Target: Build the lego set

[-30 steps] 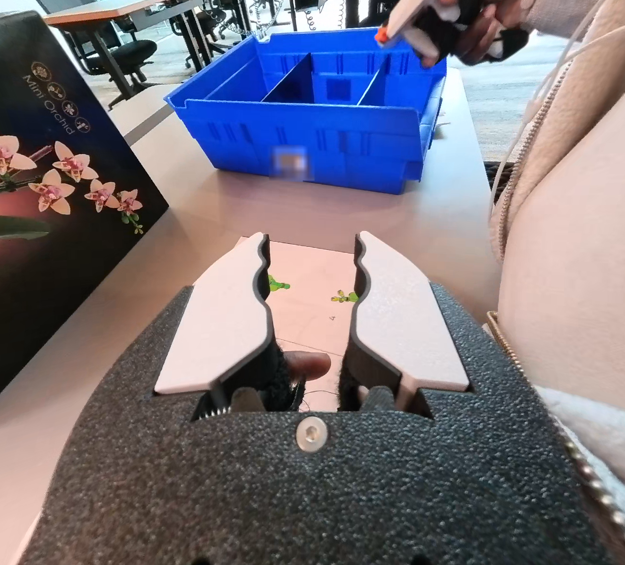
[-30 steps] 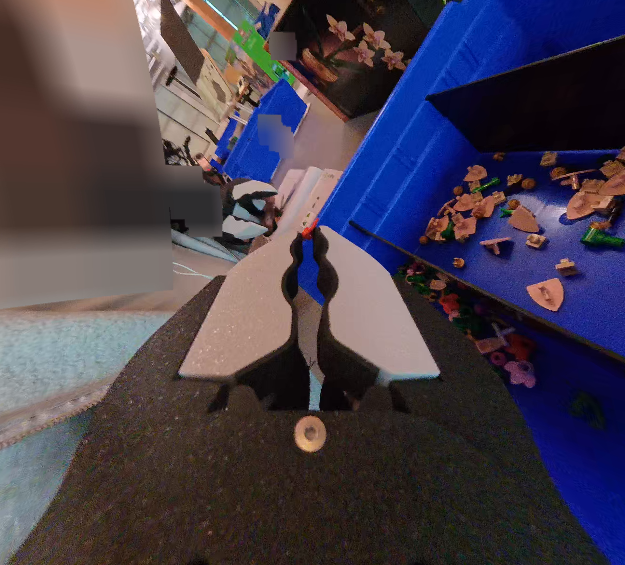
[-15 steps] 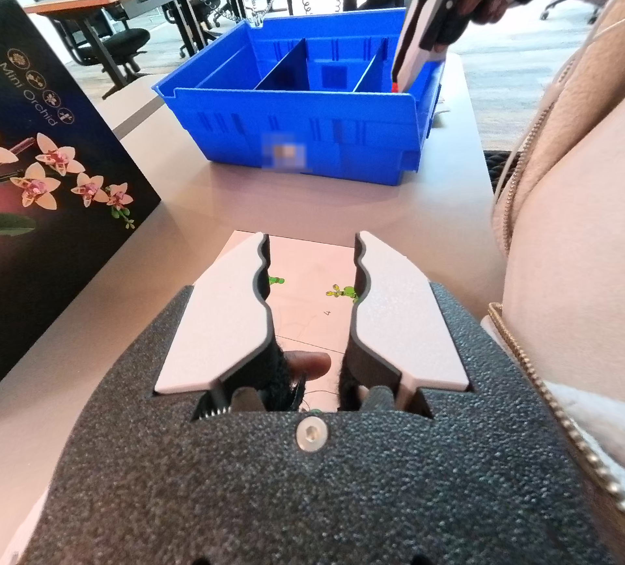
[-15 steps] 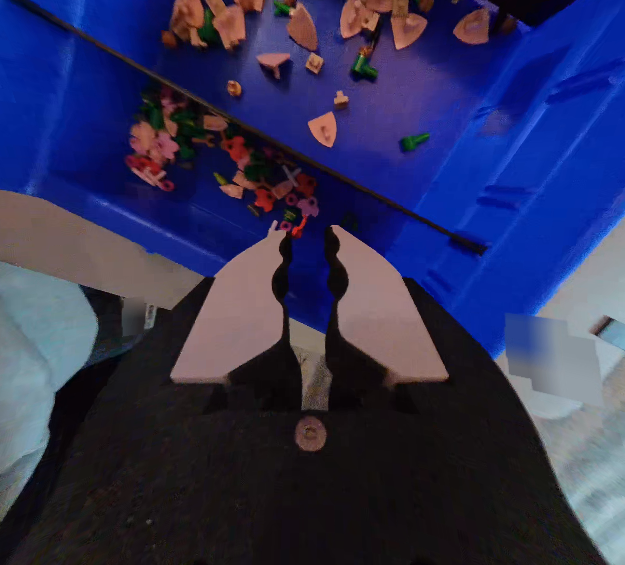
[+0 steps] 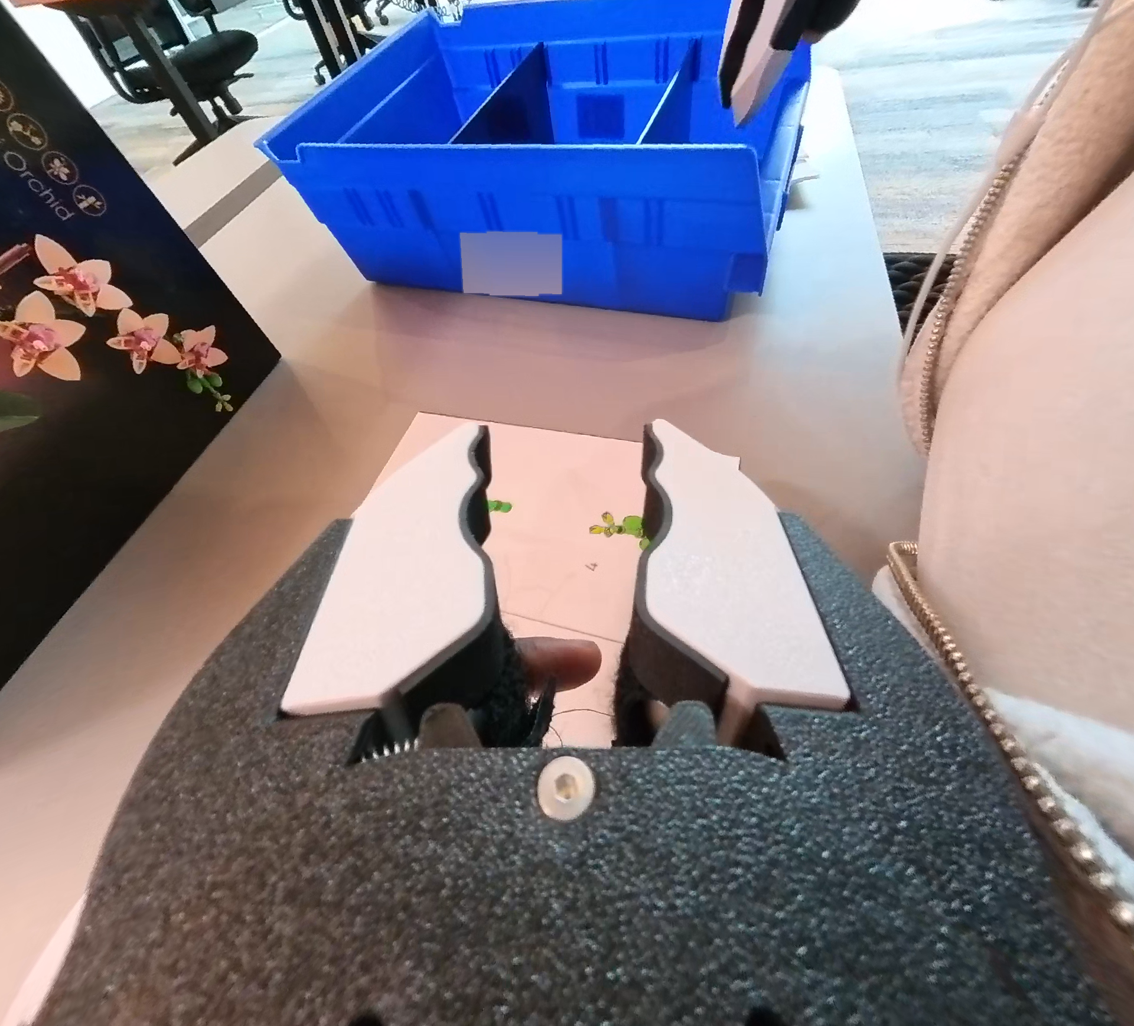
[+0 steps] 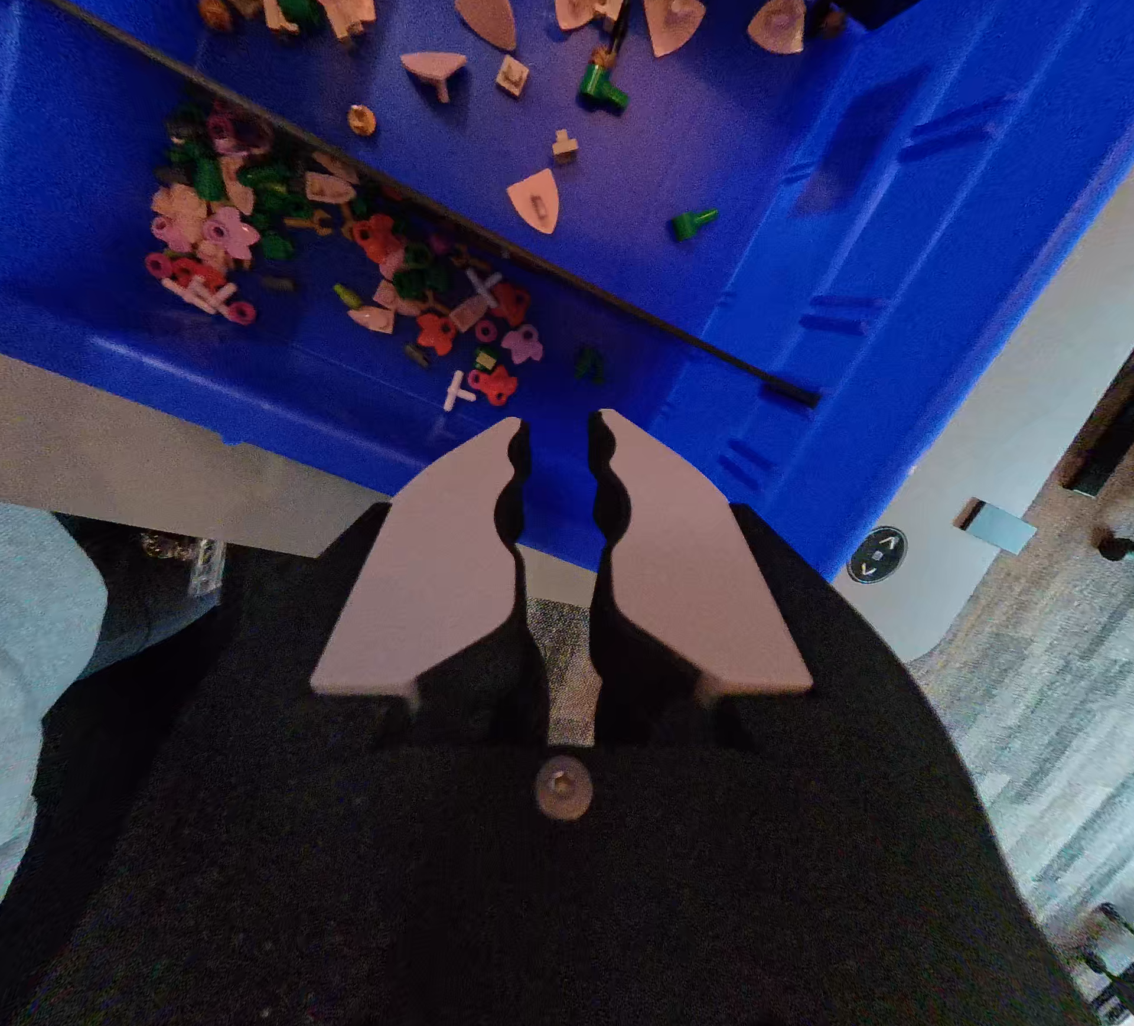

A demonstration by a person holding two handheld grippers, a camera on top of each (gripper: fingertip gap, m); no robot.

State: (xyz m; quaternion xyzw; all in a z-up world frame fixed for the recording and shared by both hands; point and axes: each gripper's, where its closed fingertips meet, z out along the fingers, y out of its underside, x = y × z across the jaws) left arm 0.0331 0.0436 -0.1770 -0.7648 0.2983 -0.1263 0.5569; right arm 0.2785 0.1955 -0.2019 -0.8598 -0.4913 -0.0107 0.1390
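A blue bin [image 5: 613, 186] with two dividers stands on the table ahead. My left gripper [image 5: 567, 432] is open and empty, low over a white instruction sheet [image 5: 552, 481] with small green drawings. My right gripper [image 5: 739, 110] hangs tip-down over the bin's right end. In the right wrist view it [image 6: 556, 419] is open and empty above the bin wall [image 6: 828, 260]. Below it lie small red, pink and green pieces [image 6: 393, 284], with a red flower piece [image 6: 491, 386] close to the fingertips. Tan petal pieces [image 6: 485, 2] fill the compartment beyond the divider.
The dark set box [image 5: 92, 321] with orchid pictures stands at the left. A person's beige sleeve [image 5: 1012, 444] fills the right side. The table's right edge runs just past the bin. A round desk control [image 6: 876, 554] sits by the bin's corner. Desks and chairs stand behind.
My right gripper swung over the bin and turned tip-down. The small red piece it pinched a second ago is gone from its tips, and its jaws have parted. My left gripper stayed open.
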